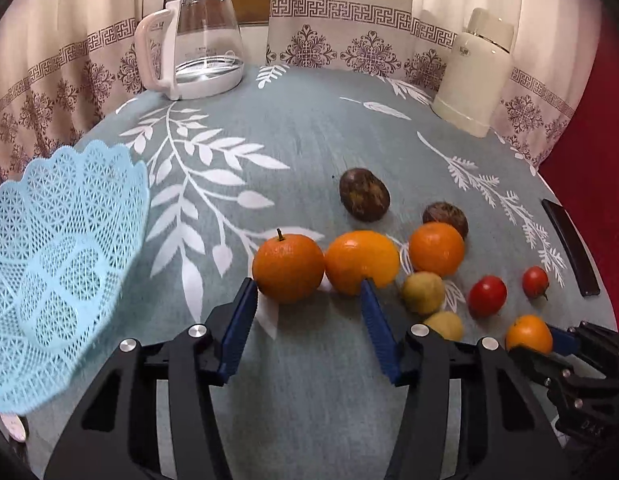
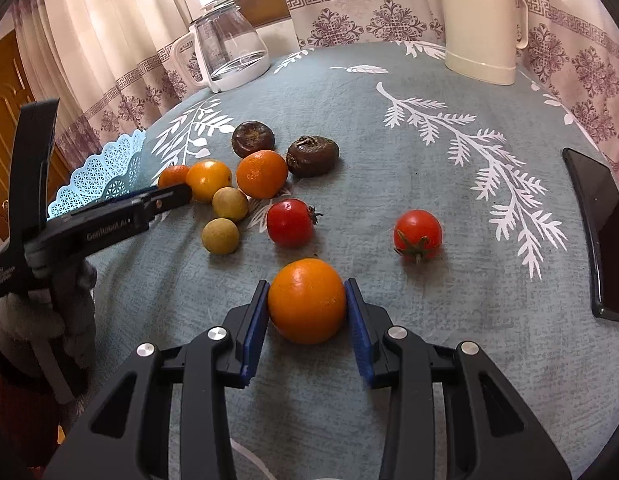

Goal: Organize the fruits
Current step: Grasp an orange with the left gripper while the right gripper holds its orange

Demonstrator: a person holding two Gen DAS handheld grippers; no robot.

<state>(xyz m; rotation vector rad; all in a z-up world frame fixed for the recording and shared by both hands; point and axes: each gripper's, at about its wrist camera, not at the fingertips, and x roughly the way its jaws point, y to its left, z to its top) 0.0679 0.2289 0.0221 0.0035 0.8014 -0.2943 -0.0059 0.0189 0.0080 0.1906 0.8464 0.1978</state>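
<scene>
Glass carafe (image 1: 207, 40), cream kettle (image 1: 475, 72), black phone (image 2: 599, 232).

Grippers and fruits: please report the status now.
Right gripper shut on small orange. Left gripper open, before stemmed orange. Blue basket holds nothing. Path clear.

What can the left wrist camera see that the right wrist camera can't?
Only the left wrist view shows the inside of the blue basket, with no fruit in it; the right view catches just its rim. Only the right wrist view shows the person's gloved hand holding the left gripper, and the right gripper closed around a small orange. Both show the glass kettle, the cream flask, two tomatoes and two brown fruits.
</scene>
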